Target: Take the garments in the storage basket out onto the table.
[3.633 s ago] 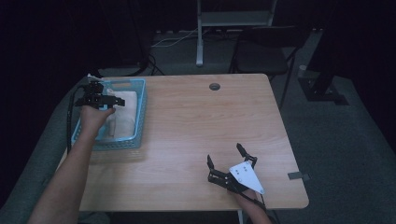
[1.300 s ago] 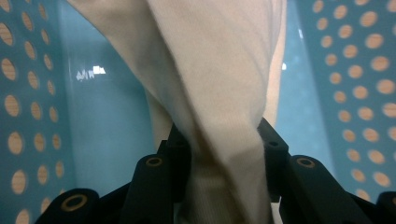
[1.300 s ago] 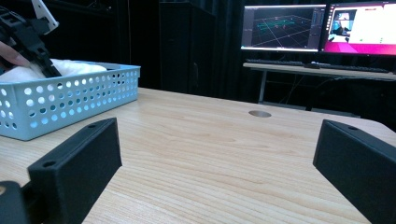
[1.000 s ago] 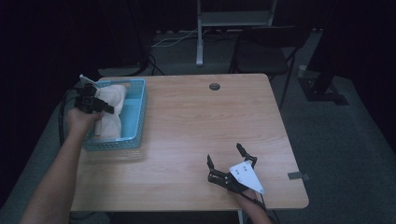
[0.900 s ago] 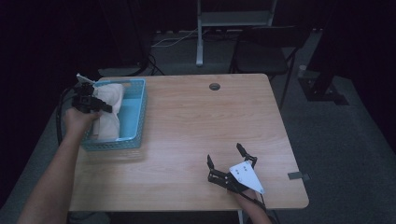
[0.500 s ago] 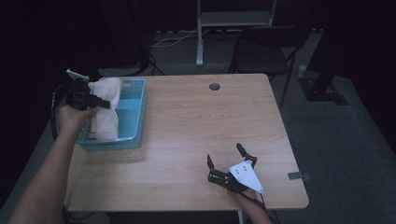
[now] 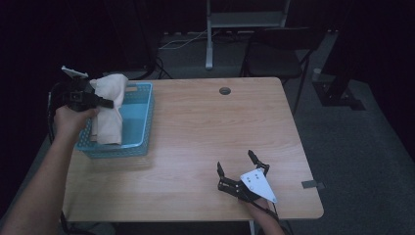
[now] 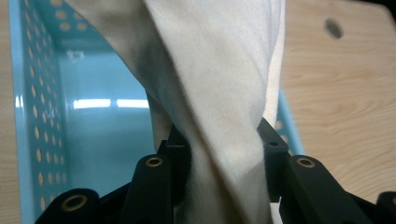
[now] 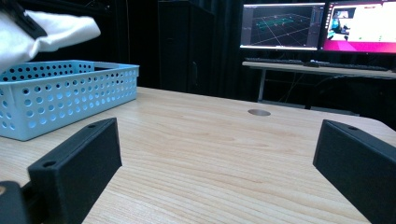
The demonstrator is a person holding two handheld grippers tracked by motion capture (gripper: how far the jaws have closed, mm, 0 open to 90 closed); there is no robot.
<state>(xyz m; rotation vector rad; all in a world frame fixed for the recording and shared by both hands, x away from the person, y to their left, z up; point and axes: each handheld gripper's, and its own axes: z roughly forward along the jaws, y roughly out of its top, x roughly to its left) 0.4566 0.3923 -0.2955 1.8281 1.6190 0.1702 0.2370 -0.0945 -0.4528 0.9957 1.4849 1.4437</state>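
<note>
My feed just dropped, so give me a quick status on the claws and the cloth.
Left claw shut on the cream cloth, held above the blue basket. Right claw open, low over the table. Nothing in the way.

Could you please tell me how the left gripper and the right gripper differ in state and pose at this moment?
The left gripper is shut on the cream cloth, raised over the blue basket; the right gripper is open, with nothing between its jaws. The left gripper is held up at the table's far-left edge; the right gripper sits low near the front edge. Both are black and hand-held.

A wooden table (image 7: pixel 195 147), two lit monitors (image 9: pixel 322 25), a chair (image 7: pixel 274 54).
</note>
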